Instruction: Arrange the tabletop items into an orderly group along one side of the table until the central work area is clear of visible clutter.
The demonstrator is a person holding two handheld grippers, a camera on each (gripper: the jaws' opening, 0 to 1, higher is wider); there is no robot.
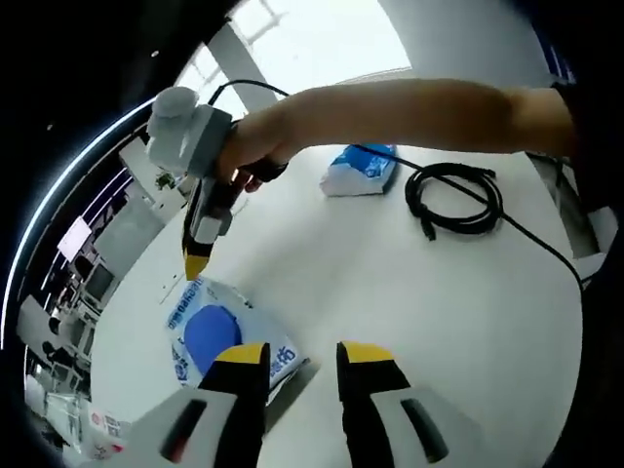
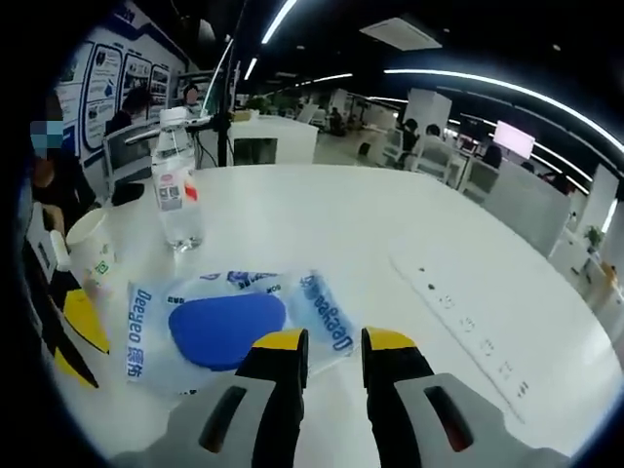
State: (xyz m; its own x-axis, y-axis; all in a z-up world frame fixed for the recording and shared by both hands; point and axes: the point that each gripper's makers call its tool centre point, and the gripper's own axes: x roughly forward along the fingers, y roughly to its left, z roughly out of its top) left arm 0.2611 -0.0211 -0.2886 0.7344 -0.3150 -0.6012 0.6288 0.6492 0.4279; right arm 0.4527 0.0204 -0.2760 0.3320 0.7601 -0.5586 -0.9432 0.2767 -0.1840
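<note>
A blue-and-white wipes pack (image 1: 219,331) lies flat on the white table (image 1: 409,312). My left gripper (image 1: 302,355) stands open just beside the pack's near corner, nothing between its yellow-tipped jaws. A hand holds my right gripper (image 1: 196,261) tip-down over the pack's far edge. In the right gripper view the same pack (image 2: 224,327) lies just ahead of my right gripper (image 2: 334,343), whose jaws are slightly apart and empty. A second wipes pack (image 1: 361,171) and a coiled black cable (image 1: 453,200) lie farther across the table.
A clear water bottle (image 2: 176,190) stands behind the pack, with a paper cup (image 2: 88,249) to its left. A white power strip (image 2: 458,312) lies flat on the right. The left gripper's yellow-and-black jaw (image 2: 76,327) shows at the left edge. Office desks and people sit beyond.
</note>
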